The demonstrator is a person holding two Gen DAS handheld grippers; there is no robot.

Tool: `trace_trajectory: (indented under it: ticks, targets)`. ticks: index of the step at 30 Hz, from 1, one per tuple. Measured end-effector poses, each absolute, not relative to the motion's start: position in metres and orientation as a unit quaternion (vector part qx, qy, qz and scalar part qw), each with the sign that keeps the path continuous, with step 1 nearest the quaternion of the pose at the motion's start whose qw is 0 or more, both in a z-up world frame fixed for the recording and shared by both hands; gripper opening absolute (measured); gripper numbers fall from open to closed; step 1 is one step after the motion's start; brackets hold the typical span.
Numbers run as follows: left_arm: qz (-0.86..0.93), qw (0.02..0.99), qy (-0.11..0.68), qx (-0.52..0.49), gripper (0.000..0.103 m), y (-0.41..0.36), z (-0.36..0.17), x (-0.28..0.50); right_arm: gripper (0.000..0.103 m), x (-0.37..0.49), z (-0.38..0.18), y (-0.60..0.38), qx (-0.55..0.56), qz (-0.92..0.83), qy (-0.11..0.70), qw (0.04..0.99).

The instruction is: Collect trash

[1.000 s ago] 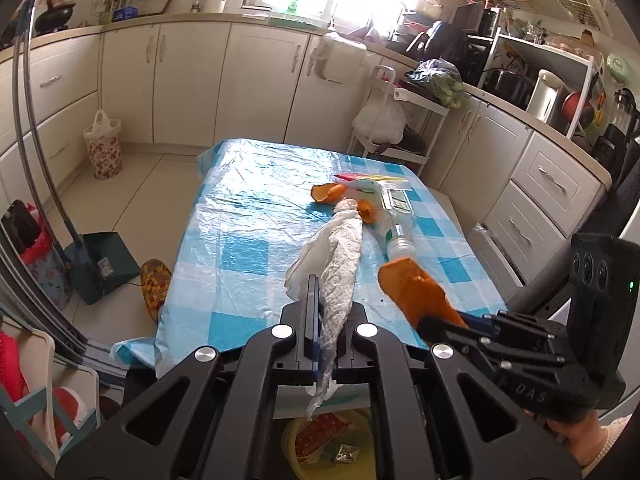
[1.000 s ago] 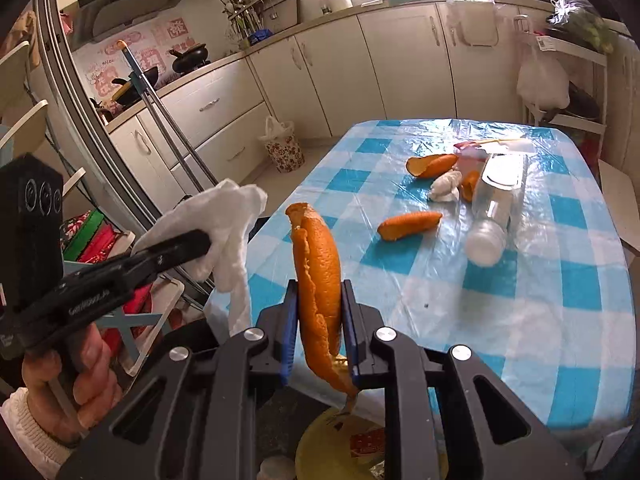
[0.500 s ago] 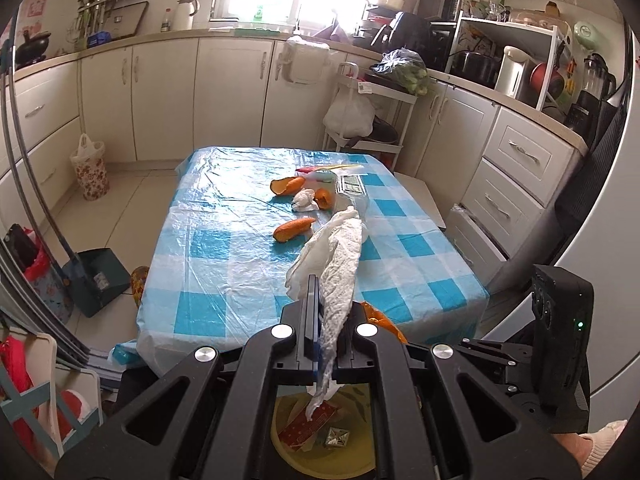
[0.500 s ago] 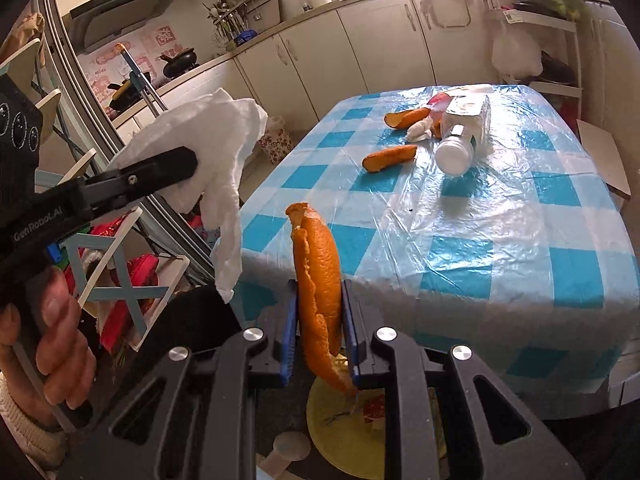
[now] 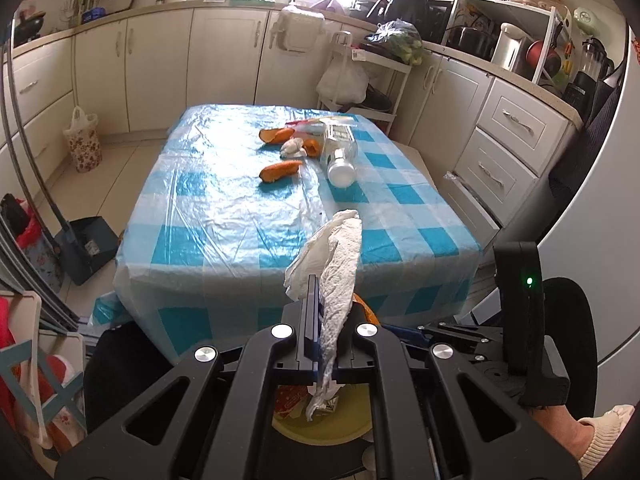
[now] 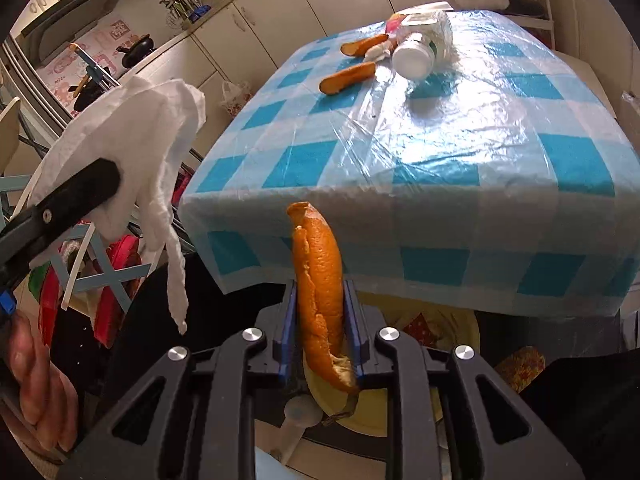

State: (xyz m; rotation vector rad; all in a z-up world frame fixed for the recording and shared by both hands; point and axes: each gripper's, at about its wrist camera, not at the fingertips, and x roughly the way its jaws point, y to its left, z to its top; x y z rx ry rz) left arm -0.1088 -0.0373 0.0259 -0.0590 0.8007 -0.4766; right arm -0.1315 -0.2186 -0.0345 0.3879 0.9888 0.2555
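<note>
Left gripper clamped on crumpled white paper towel; right gripper clamped on curved orange peel strip
Both held off the near edge of blue-and-white checked plastic-covered table, above round yellow bin on the floor; more peel pieces and a tipped clear plastic jar lie on the table

The yellow bin below is mostly hidden behind the left gripper, its contents too covered to name. The small items beside the far bottle are too small to identify. In the right view, the left gripper's handle runs off the left edge.
</note>
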Motion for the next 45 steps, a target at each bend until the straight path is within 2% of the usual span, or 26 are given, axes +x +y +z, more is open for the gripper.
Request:
trace_trajectory:
  ticks: [3, 6, 12, 14, 15, 16, 18, 19, 21, 22, 25, 30, 45]
  targets:
    - [-0.225, 0.884, 0.408, -0.031, 0.004, -0.039, 0.005, -0.107, 0.027, -0.130, -0.041, -0.217, 0.185, 0.117, 0.479, 0.850]
    - [-0.224, 0.876, 0.426, -0.029, 0.004, -0.044, -0.011, -0.106, 0.037, -0.129, -0.043, -0.214, 0.176, 0.110, 0.484, 0.850]
    - [-0.232, 0.868, 0.439, 0.002, 0.005, -0.062, -0.025, -0.110, 0.042, -0.145, -0.025, -0.222, 0.170, 0.098, 0.454, 0.869]
    - [-0.232, 0.867, 0.442, 0.015, 0.011, -0.066, -0.026, -0.113, 0.047, -0.154, -0.015, -0.229, 0.170, 0.087, 0.433, 0.881]
    - [-0.229, 0.869, 0.439, 0.022, 0.022, -0.068, -0.025, -0.116, 0.050, -0.157, -0.009, -0.232, 0.169, 0.080, 0.422, 0.887]
    - [-0.224, 0.872, 0.434, 0.026, 0.038, -0.069, -0.022, -0.118, 0.051, -0.160, -0.004, -0.235, 0.169, 0.073, 0.410, 0.893]
    - [-0.213, 0.884, 0.414, 0.035, 0.053, -0.070, -0.013, -0.124, 0.056, -0.171, 0.008, -0.244, 0.168, 0.058, 0.383, 0.906]
    - [-0.208, 0.889, 0.406, 0.040, 0.058, -0.070, -0.007, -0.126, 0.058, -0.173, 0.012, -0.248, 0.167, 0.051, 0.371, 0.912]
    - [-0.198, 0.900, 0.386, 0.052, 0.067, -0.072, 0.004, -0.132, 0.067, -0.175, 0.022, -0.253, 0.159, 0.035, 0.343, 0.925]
    - [-0.191, 0.905, 0.376, 0.056, 0.074, -0.072, 0.010, -0.134, 0.069, -0.181, 0.027, -0.255, 0.155, 0.028, 0.329, 0.931]
    - [-0.174, 0.920, 0.346, 0.065, 0.086, -0.072, 0.025, -0.144, 0.075, -0.188, 0.038, -0.256, 0.142, 0.012, 0.302, 0.943]
    - [-0.155, 0.934, 0.313, 0.070, 0.093, -0.069, 0.047, -0.157, 0.089, -0.195, 0.047, -0.257, 0.132, -0.009, 0.272, 0.953]
    - [-0.118, 0.958, 0.260, 0.040, 0.096, -0.057, 0.077, -0.174, 0.094, -0.212, 0.062, -0.254, 0.101, -0.038, 0.221, 0.969]
